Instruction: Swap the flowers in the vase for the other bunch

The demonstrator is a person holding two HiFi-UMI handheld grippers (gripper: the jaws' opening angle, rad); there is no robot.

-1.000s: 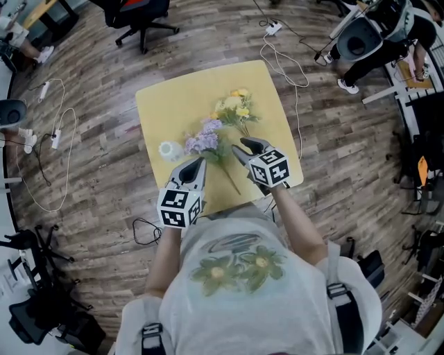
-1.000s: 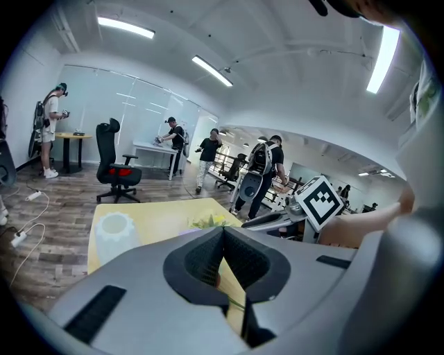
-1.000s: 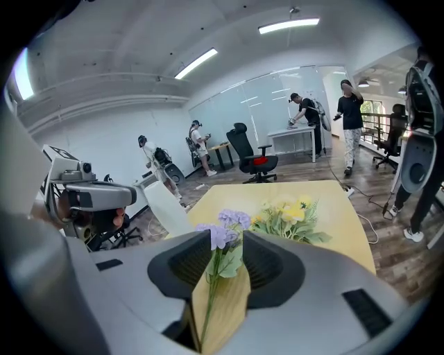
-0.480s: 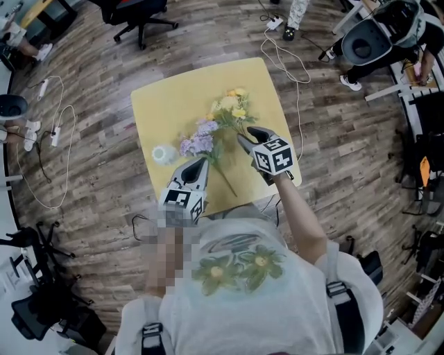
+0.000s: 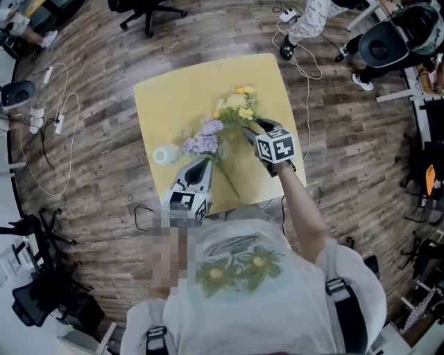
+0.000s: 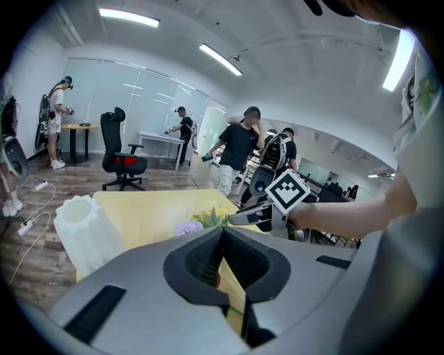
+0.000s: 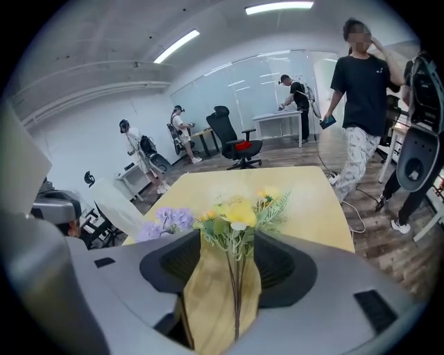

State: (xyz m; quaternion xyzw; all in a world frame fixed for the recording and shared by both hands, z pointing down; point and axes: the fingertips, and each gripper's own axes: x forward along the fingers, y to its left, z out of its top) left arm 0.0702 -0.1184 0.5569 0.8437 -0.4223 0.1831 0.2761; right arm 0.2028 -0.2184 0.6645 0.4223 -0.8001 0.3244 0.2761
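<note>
An empty white ribbed vase [image 5: 165, 154] [image 6: 87, 232] stands at the left of the yellow table [image 5: 180, 93]. A purple bunch [image 5: 203, 142] [image 7: 168, 220] and a yellow bunch [image 5: 237, 107] [image 7: 239, 216] lie flat beside each other on the table. My right gripper [image 5: 251, 127] [image 7: 229, 243] is open. Its jaws have just been opening, and the yellow bunch's stems lie between them without being pressed. My left gripper [image 5: 203, 163] [image 6: 223, 231] is shut, its tips meeting just short of the purple bunch's stems. The vase is to its left.
The table is small, and its front edge [image 5: 236, 201] is close to my body. Cables [image 5: 48, 139] trail over the wooden floor on the left. An office chair [image 5: 149, 10] stands beyond the table, and a person's legs [image 5: 309, 21] are at the upper right.
My right gripper has moved forward and down to the yellow bunch and its jaws have spread. The left gripper has edged forward toward the purple stems. A person has walked in at the top.
</note>
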